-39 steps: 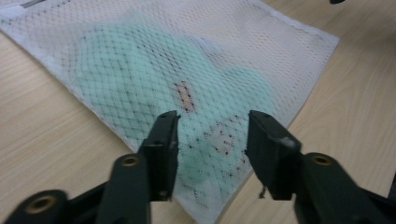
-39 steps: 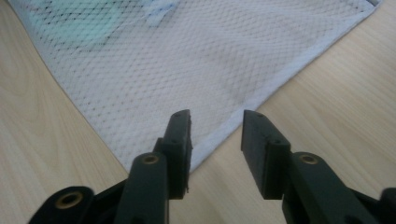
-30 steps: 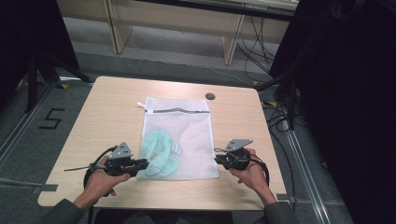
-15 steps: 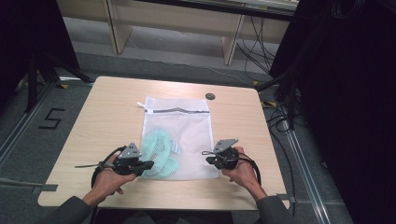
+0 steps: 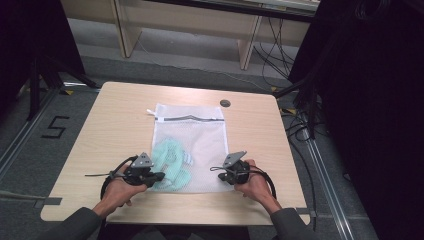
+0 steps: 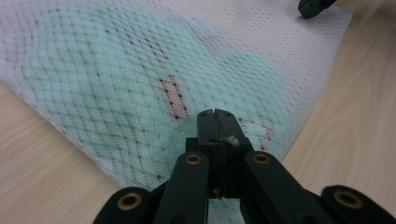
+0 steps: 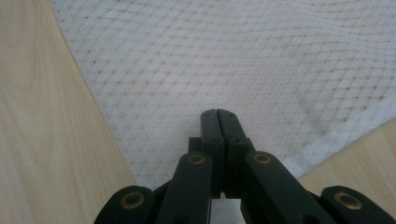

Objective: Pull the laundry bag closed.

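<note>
A white mesh laundry bag [image 5: 192,135] lies flat on the wooden table [image 5: 120,115], its dark zipper [image 5: 189,119] at the far end. A mint-green garment [image 5: 169,162] shows through the mesh at the near left. My left gripper [image 5: 156,176] is shut, its tips over the bag's near-left corner. In the left gripper view its tips [image 6: 215,113] lie over the green cloth [image 6: 116,79] under the mesh. My right gripper [image 5: 222,175] is shut too, at the near-right corner. In its own view those tips [image 7: 218,112] sit above bare mesh [image 7: 233,56]. No fabric shows between either pair of jaws.
A small dark round disc [image 5: 225,103] sits on the table near the far edge. Bare wood [image 7: 37,116] lies on both sides of the bag. The right gripper's tip [image 6: 314,5] shows at the top of the left gripper view. Cables and dark stands surround the table.
Both hands have moved inward from the bag's side edges, so that each gripper's tips now lie over a near corner of the bag. The bag itself has not shifted.
</note>
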{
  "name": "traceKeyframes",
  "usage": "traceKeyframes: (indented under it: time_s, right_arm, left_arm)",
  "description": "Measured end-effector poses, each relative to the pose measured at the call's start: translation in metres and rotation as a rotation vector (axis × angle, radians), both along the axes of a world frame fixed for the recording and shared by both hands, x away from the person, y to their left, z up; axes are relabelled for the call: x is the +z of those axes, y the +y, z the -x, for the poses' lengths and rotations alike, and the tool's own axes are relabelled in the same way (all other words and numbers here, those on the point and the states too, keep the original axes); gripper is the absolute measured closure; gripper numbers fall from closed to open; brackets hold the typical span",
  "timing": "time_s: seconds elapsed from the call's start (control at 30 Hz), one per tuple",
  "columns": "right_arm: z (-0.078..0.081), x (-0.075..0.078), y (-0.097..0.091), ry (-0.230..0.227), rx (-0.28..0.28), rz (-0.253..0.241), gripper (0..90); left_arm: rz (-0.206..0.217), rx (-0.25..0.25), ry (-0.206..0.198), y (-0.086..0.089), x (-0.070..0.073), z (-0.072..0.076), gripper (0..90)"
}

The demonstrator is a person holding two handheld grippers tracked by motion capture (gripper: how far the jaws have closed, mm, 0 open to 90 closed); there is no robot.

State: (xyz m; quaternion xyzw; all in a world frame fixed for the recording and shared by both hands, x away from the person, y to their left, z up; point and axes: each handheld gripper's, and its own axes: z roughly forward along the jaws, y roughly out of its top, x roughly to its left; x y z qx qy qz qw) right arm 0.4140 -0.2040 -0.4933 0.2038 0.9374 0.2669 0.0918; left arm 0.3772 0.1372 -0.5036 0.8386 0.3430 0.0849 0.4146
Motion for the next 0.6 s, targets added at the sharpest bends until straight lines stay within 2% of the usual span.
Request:
traceKeyframes:
  time_s: [0.03, 0.1, 0.17, 0.23, 0.3, 0.33, 0.37, 0.43, 0.53, 0.6]
  right_arm:
    - [0.002, 0.0, 0.001, 0.007, -0.008, 0.002, 90.0]
    - [0.002, 0.0, 0.001, 0.003, 0.004, 0.004, 90.0]
    - [0.003, 0.0, 0.002, 0.012, 0.006, -0.005, 90.0]
    - [0.002, 0.0, 0.002, 0.011, 0.04, 0.003, 90.0]
    - [0.004, 0.001, 0.003, 0.013, 0.037, 0.002, 90.0]
    - [0.004, 0.0, 0.004, 0.0, 0.055, 0.006, 90.0]
    - [0.006, 0.001, 0.005, 0.01, 0.037, 0.008, 90.0]
    - [0.009, 0.001, 0.01, 0.023, 0.056, 0.008, 90.0]
    - [0.015, 0.001, 0.017, 0.035, 0.087, 0.001, 90.0]
    - [0.018, 0.001, 0.02, 0.052, 0.103, -0.007, 90.0]
  left_arm:
    - [-0.014, -0.008, -0.009, 0.001, -0.001, -0.001, 89.6]
    - [-0.006, 0.009, 0.005, 0.002, -0.002, -0.003, 89.7]
    - [-0.009, 0.018, -0.001, 0.005, -0.001, -0.006, 89.7]
    - [-0.016, 0.021, 0.005, 0.008, -0.003, -0.009, 89.7]
    - [-0.038, 0.024, -0.004, 0.011, -0.003, -0.012, 89.7]
    - [-0.043, 0.025, -0.01, 0.012, -0.003, -0.013, 89.6]
    - [-0.049, 0.02, -0.012, 0.013, -0.003, -0.016, 89.7]
    - [-0.05, 0.028, -0.012, 0.014, -0.004, -0.019, 89.7]
    - [-0.082, 0.048, -0.015, 0.019, -0.003, -0.026, 89.6]
    - [-0.081, 0.064, -0.01, 0.02, -0.003, -0.03, 89.6]
